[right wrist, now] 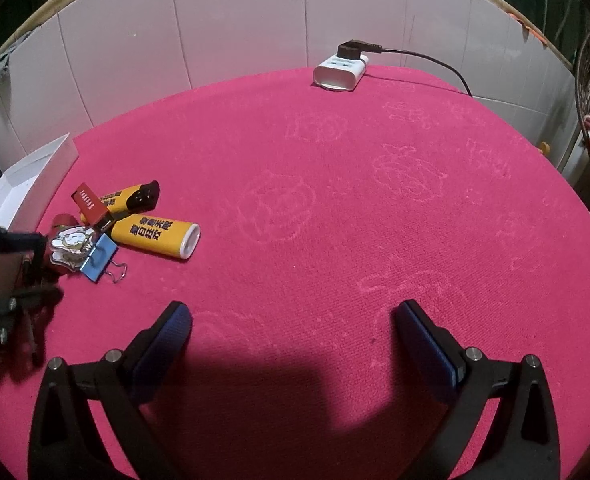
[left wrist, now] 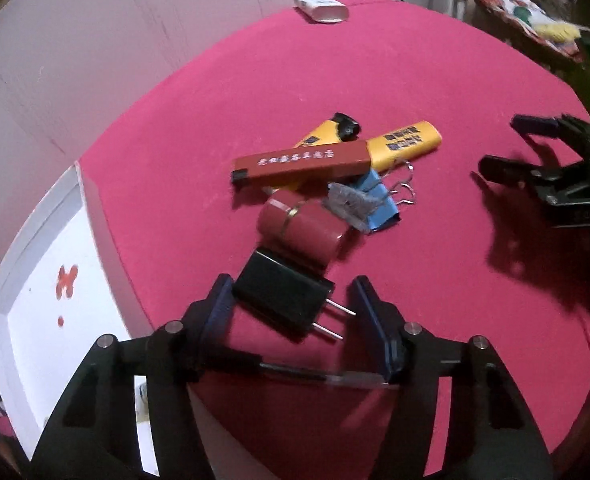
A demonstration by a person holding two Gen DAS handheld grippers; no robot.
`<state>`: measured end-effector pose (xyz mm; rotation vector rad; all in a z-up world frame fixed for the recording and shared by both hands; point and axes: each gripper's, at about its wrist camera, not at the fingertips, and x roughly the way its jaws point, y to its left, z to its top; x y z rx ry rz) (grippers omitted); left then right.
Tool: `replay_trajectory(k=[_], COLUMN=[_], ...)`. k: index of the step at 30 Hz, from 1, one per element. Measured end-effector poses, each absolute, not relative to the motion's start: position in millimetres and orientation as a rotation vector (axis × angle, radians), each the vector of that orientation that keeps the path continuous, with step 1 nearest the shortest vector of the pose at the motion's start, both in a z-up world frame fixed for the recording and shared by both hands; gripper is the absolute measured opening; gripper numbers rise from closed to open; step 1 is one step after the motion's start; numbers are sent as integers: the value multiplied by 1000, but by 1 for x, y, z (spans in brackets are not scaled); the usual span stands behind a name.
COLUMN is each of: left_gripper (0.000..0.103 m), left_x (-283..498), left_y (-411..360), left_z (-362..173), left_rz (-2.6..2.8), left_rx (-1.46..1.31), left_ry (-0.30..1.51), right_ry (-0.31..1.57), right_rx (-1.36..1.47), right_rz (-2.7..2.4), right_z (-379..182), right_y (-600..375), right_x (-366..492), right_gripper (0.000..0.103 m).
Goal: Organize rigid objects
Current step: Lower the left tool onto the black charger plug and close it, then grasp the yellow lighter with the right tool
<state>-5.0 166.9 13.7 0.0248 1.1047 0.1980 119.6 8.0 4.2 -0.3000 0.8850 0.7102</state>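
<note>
- Left gripper (left wrist: 291, 308), jaws wide, straddles the black plastic two-pin charger plug (left wrist: 285, 300) on the pink tablecloth (left wrist: 415, 80); pickup apparently underway.
- Next: close squarely on the plug body.
- Right gripper (right wrist: 293, 324) hovers wide, empty.

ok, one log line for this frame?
left gripper: open, straddling black charger plug | right gripper: open, empty, over red cloth | pile unsorted

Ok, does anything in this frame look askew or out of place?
Yes: the items sit in a jumble. The red lighter lies crosswise atop two yellow lighters, and the blue binder clip and red cylinder crowd against them. The black plug adapter lies between the open left hand-held gripper fingers.
</note>
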Motion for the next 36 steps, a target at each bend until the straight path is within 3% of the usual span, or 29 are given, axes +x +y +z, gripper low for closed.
replay_trajectory(k=[4, 10, 19, 26, 29, 30, 36], left_gripper=[61, 61, 61, 61, 61, 61, 61], left_x=[-17, -39, -70, -74, -80, -81, -92], left_y=[161, 147, 127, 126, 125, 124, 121], left_z=[17, 38, 65, 71, 75, 76, 89], left_rz=[209, 228, 206, 208, 210, 210, 226], left_rx=[-10, -104, -185, -224, -242, -246, -236], left_ry=[1068, 929, 824, 786, 760, 751, 677], right_ry=[882, 675, 708, 760, 772, 773, 793], right_rx=[-246, -511, -712, -723, -729, -728, -601], right_rz=[923, 1086, 1234, 1351, 1371, 1371, 1327], right_z=[12, 23, 13, 13, 16, 17, 20], right_y=[8, 43, 92, 105, 100, 97, 69], right_x=[122, 107, 118, 115, 109, 108, 108], right_gripper=[103, 103, 101, 55, 27, 23, 23])
